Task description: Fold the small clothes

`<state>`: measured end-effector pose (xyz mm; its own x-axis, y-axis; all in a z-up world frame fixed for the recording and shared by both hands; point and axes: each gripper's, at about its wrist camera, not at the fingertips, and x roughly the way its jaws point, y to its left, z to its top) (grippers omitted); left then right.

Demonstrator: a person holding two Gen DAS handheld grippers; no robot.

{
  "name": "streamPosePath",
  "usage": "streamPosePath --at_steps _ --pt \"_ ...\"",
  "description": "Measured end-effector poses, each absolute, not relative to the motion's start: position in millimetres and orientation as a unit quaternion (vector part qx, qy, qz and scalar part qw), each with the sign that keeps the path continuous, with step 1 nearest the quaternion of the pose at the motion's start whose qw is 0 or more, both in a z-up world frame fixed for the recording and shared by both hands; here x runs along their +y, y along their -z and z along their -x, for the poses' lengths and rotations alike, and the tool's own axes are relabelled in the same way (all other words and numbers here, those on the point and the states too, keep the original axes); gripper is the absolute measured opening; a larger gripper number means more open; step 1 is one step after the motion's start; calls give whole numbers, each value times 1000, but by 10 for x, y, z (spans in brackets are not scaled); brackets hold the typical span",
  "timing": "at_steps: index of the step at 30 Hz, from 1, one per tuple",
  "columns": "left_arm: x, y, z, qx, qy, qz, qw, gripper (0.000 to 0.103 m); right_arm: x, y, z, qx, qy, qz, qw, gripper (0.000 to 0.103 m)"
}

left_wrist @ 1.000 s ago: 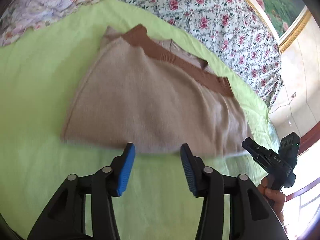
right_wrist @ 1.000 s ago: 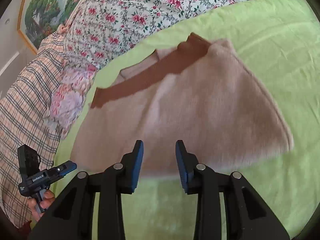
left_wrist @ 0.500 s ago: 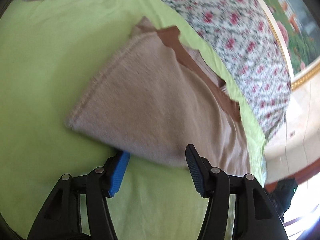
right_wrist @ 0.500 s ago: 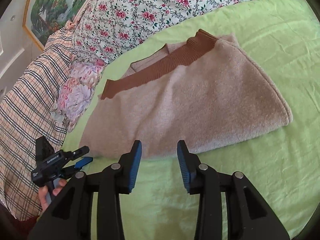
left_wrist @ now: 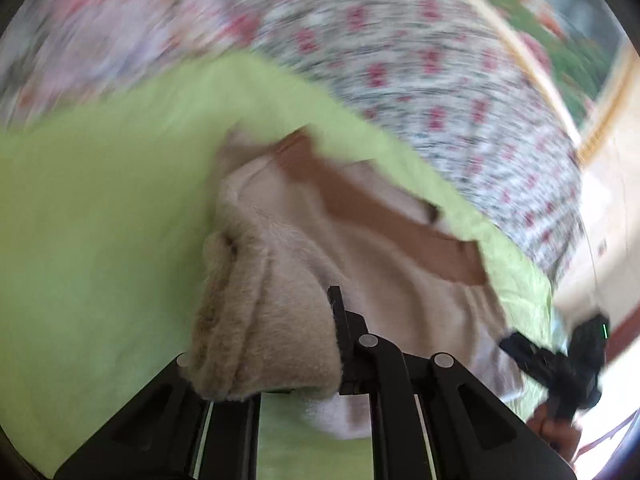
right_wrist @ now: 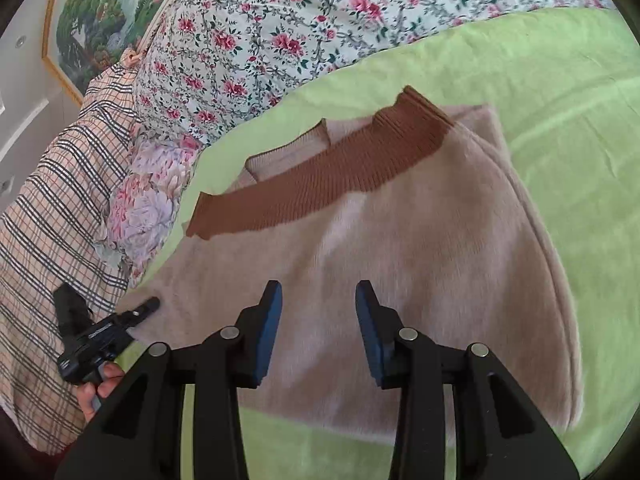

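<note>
Since before, left tongs (left_wrist: 296,344) have clamped one beige sweater's (right_wrist: 420,240) corner; right tongs (right_wrist: 319,320) hover wide.

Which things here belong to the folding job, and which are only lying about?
Belong to the job:
beige sweater with brown ribbed band
left hand-held gripper, gripping the sweater's corner
right hand-held gripper, open above the sweater

Only lying about:
green sheet
floral quilt
plaid blanket
framed picture
</note>
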<state>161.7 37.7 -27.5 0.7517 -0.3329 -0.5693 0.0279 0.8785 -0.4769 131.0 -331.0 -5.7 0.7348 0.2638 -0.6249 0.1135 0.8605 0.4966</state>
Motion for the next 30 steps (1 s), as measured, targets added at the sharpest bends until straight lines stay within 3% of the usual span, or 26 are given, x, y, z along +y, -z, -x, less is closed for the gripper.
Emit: streamPosePath --at_steps 4,6,8,9,15,16,18,19,20,27,30 --pt "-239 -35 -1613 315 165 158 921 8 -3483 -6 -1586 368 -111 -316 867 40" --pt "-557 -65 -1646 318 189 129 920 8 -3535 -14 -1755 370 -158 -354 844 45" --pt "-790 -26 -1680 325 204 108 917 7 -3513 -8 -1924 374 -202 -371 825 83" --pt "-880 12 -1697 329 210 100 915 7 -3494 18 -2036 377 -222 -380 815 89" --pt "-1251 238 -1789 357 224 59 905 7 -3206 224 -2705 425 -250 -376 784 90" --pt "-1286 268 -1793 359 223 51 905 7 -3140 253 -2815 434 -252 -370 782 87" --pt "-1359 296 -1799 364 222 32 904 7 -2996 274 -3019 449 -245 -348 785 63" --pt "-1399 307 -1797 366 219 18 904 7 -2926 269 -3108 456 -239 -333 789 37" --pt "-1435 308 -1793 365 217 9 905 7 -2873 247 -3171 462 -235 -318 794 19" --pt "-1651 -30 -1754 340 270 21 901 7 -3230 -443 -2695 393 -200 -220 870 15" --pt "-1990 -57 -1778 342 304 26 889 7 -3648 -476 -2488 399 -156 -208 879 15"
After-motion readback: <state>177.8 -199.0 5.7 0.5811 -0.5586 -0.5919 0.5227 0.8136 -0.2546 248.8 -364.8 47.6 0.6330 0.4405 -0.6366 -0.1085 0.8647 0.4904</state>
